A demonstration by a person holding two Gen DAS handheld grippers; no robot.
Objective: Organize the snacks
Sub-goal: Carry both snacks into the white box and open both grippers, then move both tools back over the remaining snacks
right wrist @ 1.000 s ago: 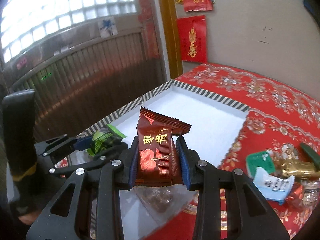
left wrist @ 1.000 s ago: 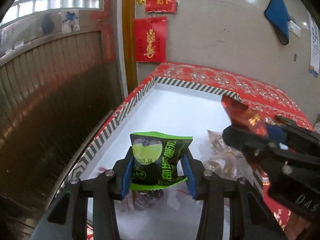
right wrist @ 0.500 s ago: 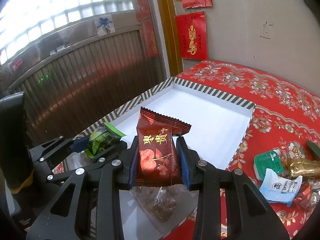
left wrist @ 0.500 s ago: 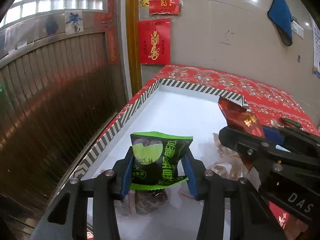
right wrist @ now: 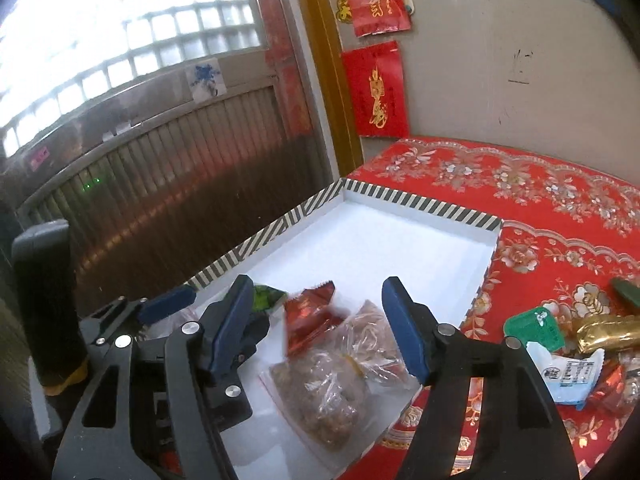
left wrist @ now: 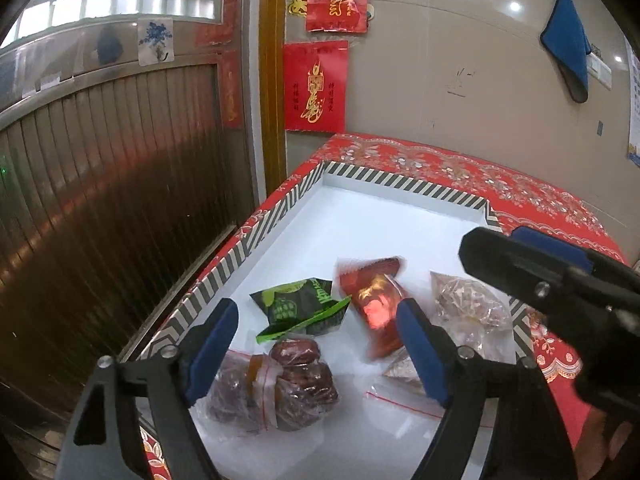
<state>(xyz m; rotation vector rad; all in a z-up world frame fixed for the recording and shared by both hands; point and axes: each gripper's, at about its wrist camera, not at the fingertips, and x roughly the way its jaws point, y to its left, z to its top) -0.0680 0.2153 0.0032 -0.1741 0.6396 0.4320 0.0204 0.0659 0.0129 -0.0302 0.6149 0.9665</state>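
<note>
A white tray [left wrist: 380,216] with a striped rim sits on the red tablecloth. In it lie a green snack packet [left wrist: 304,308], a red snack packet [left wrist: 374,300] and clear bags of dark sweets [left wrist: 280,388]. My left gripper [left wrist: 316,344] is open and empty just above the green packet. My right gripper [right wrist: 320,320] is open and empty above the red packet [right wrist: 310,316] and a clear bag [right wrist: 332,384]. The red packet looks blurred in both views.
Loose snacks lie on the cloth right of the tray: a green cup [right wrist: 534,326], a gold wrapper [right wrist: 604,332], a white packet [right wrist: 568,374]. A brown slatted door [left wrist: 100,200] stands left of the table, a wall behind.
Both grippers have opened. The green packet left the left gripper and the red packet left the right gripper; both now lie in the tray.
</note>
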